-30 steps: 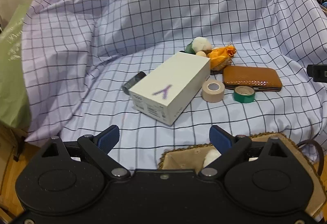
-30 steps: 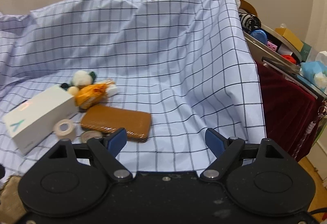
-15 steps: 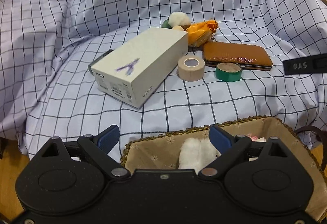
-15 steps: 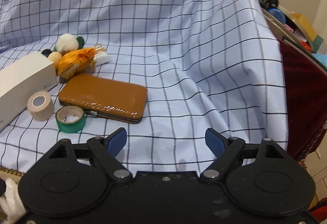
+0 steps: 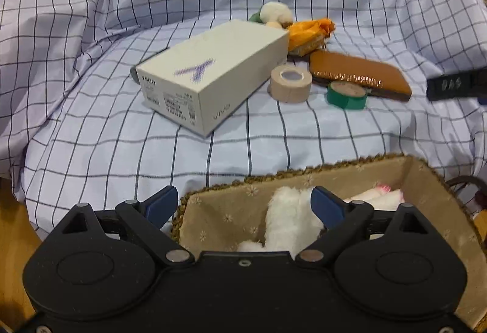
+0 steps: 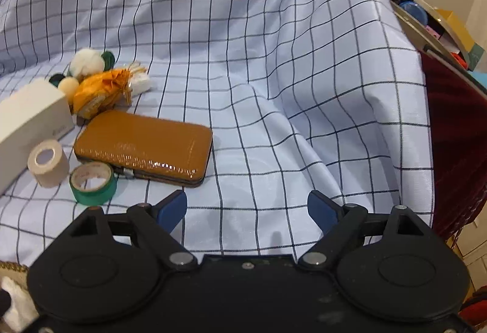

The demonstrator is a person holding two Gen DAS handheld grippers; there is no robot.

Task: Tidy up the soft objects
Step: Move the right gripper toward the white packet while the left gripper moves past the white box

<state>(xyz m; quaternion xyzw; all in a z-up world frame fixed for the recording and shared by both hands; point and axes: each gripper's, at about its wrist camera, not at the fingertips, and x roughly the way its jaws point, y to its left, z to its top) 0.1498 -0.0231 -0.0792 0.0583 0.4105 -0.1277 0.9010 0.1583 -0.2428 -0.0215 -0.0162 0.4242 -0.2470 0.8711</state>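
Hovering with jaws wide and empty, the left gripper [image 5: 245,200] is over the near rim of the basket [image 5: 304,173], where a white plush toy [image 5: 289,220] lies just under its right finger. Further right, on the checked cloth [image 6: 274,74], the orange pouch [image 6: 100,89] and white pompom [image 6: 86,60] lie well ahead and left of the right gripper [image 6: 246,206], whose empty jaws are opening

Left gripper [image 5: 245,202] gapes; right gripper [image 6: 247,205] fingers [image 6: 172,206] opening, empty.
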